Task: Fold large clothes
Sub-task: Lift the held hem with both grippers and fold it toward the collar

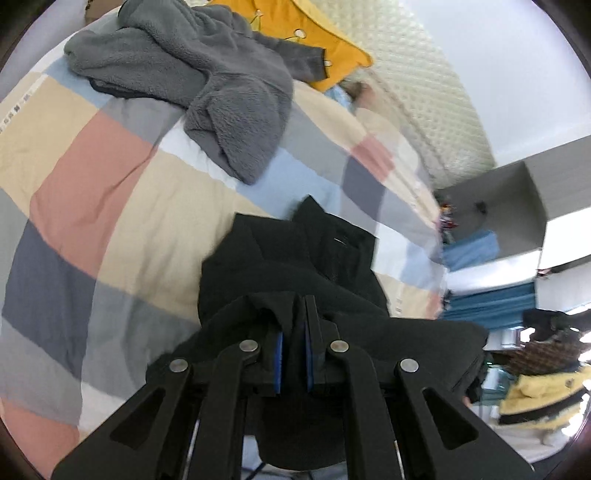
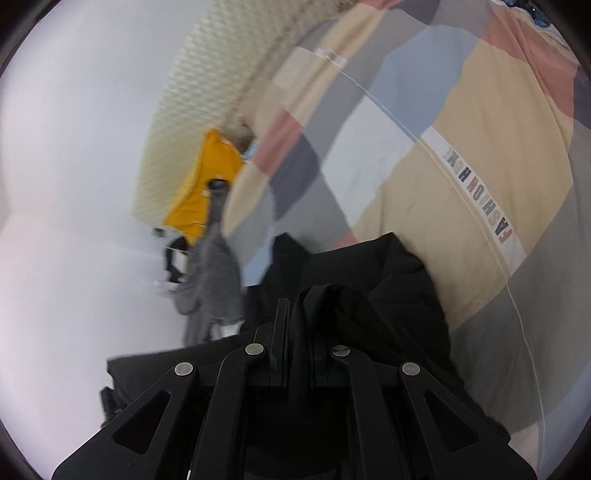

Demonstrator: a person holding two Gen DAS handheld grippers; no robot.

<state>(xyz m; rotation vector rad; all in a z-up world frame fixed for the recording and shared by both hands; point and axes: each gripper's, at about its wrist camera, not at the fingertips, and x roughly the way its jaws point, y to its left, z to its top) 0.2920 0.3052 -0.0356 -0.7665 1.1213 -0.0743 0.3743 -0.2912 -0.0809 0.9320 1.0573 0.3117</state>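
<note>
Left gripper [image 1: 297, 317], black w/ blue pads, jaws nearly closed, clamped on a fold of the black heavy-fabric garment [image 1: 291, 254]. Cloth bunches up between the fingers and drapes over the linkage on both sides. Beyond the tips the garment spreads out over the bed, a collar-like point sticking up at its far edge.

Right gripper [image 2: 299, 314] also pinched tight on the same black garment [image 2: 369, 280]; a thick twist of fabric rises between the fingers and flops over the right one. The rest of the garment lies bunched just ahead of the tips, resting on the duvet.

Bed is covered by a patchwork-check duvet [image 1: 110, 177] in beige, salmon pink, pale blue, grey and navy blocks; in the right wrist view the duvet [image 2: 461, 129] carries a white strip w/ lettering "FASHION HOME".

Far end of bed, left wrist view: a rumpled grey fleece garment [image 1: 207, 70], well apart from the black one. Behind it, touching, a mustard-yellow garment [image 1: 303, 33] w/ pale round buttons. Both also show in the right wrist view, blurred: grey fleece [image 2: 212, 273] and yellow [image 2: 210, 177] at the bed's edge.

A cream quilted headboard [image 1: 424, 92] runs along the bed's far side. To the right in the left wrist view, a grey open shelf unit [image 1: 517, 206] and a yellow-and-black padded jacket [image 1: 543, 398], blurred.
</note>
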